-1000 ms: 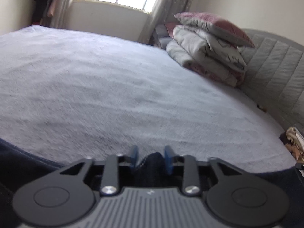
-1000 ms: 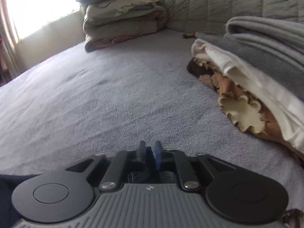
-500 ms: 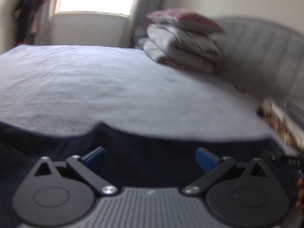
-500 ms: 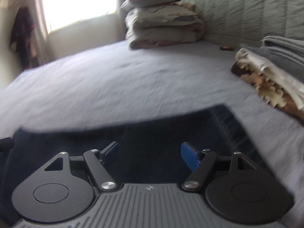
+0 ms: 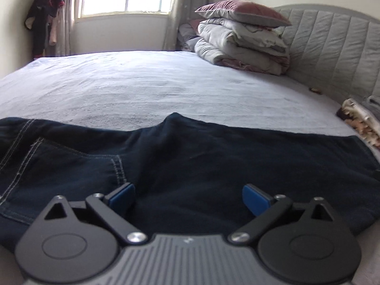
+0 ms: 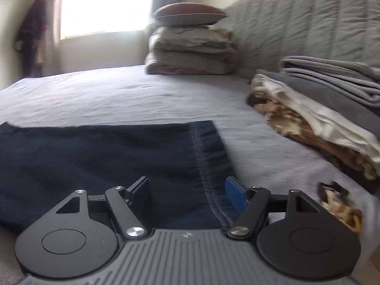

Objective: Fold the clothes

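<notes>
- Pale grey bedsheet [image 5: 142, 90] stretches to a headboard; dark jeans [image 5: 190, 156] lie flat across its near edge. The left gripper [image 5: 187, 197] hovers over them, jaws wide and closing slightly, gripping nothing.
- Right view: right gripper [image 6: 187, 191] spread, empty, above the stitched hem [image 6: 204, 163]. One fold looks laid; next likely means regrasping an edge.
</notes>
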Demonstrator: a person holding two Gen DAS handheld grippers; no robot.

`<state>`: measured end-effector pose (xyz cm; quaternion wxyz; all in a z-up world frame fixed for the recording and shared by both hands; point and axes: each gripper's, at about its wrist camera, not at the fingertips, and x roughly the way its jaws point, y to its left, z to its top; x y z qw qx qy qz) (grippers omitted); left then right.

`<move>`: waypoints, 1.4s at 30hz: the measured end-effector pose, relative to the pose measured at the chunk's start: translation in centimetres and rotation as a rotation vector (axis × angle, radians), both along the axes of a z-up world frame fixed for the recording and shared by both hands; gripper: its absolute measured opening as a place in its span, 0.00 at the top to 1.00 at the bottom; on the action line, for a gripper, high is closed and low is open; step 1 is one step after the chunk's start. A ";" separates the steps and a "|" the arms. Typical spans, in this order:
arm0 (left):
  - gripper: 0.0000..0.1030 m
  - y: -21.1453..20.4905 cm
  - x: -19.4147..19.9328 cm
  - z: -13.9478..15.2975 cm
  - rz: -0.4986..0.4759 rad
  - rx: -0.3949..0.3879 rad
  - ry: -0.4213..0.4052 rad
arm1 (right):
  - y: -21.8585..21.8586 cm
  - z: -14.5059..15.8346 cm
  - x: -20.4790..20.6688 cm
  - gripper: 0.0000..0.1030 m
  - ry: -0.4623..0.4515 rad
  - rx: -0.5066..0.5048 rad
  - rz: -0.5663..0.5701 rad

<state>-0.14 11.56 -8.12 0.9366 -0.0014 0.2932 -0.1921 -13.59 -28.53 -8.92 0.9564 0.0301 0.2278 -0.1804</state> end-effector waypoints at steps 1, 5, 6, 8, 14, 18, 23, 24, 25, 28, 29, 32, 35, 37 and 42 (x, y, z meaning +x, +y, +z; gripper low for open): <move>0.05 0.3 -0.5 0.3 0.005 0.007 -0.021 | 0.0 0.2 -0.2 0.28 -0.012 0.022 -0.007; 0.05 2.2 -2.0 1.3 0.018 0.056 -0.126 | 1.3 0.5 -0.3 0.28 -0.044 0.079 0.014; 0.05 3.0 -1.9 1.3 0.045 0.065 -0.125 | 1.7 0.5 -0.3 0.28 -0.047 0.091 0.025; 0.05 4.9 -1.3 0.9 0.113 0.054 -0.099 | 2.8 0.0 0.0 0.27 -0.040 0.091 0.046; 0.16 10.5 -0.1 0.3 0.267 -0.070 -0.051 | 4.5 -1.3 0.4 0.22 -0.019 -0.005 0.066; 0.24 10.6 0.1 0.8 0.308 -0.024 -0.053 | 3.8 -1.1 0.0 0.22 -0.017 0.000 0.040; 0.10 7.9 -0.9 1.4 0.253 -0.019 -0.024 | 3.9 -0.5 -0.7 0.22 -0.016 0.016 0.004; 0.07 7.2 -1.1 1.6 0.239 -0.032 -0.013 | 3.9 -0.3 -1.0 0.22 -0.017 0.028 -0.002; 0.03 6.7 -1.3 1.6 0.229 -0.045 -0.002 | 3.9 -0.2 -1.4 0.22 -0.023 0.046 -0.013; 0.00 4.6 -1.6 1.8 0.184 -0.071 0.035 | 3.7 0.3 -2.8 0.22 -0.044 0.096 -0.029; 0.00 3.9 -1.6 1.8 0.171 -0.073 0.046 | 3.7 0.5 -3.4 0.22 -0.052 0.109 -0.026; 0.00 2.0 -1.5 1.9 0.130 -0.088 0.076 | 3.4 1.2 -4.9 0.22 -0.068 0.159 -0.023; 0.00 0.4 -1.3 1.7 0.103 -0.110 0.113 | 2.4 1.6 -6.1 0.22 -0.078 0.251 -0.032; 0.00 -0.6 -1.1 1.5 0.092 -0.118 0.137 | 1.8 1.8 -6.7 0.22 -0.073 0.309 -0.055; 0.00 -2.4 -0.7 1.2 0.069 -0.095 0.155 | -0.2 0.9 -7.9 0.22 -0.069 0.447 -0.118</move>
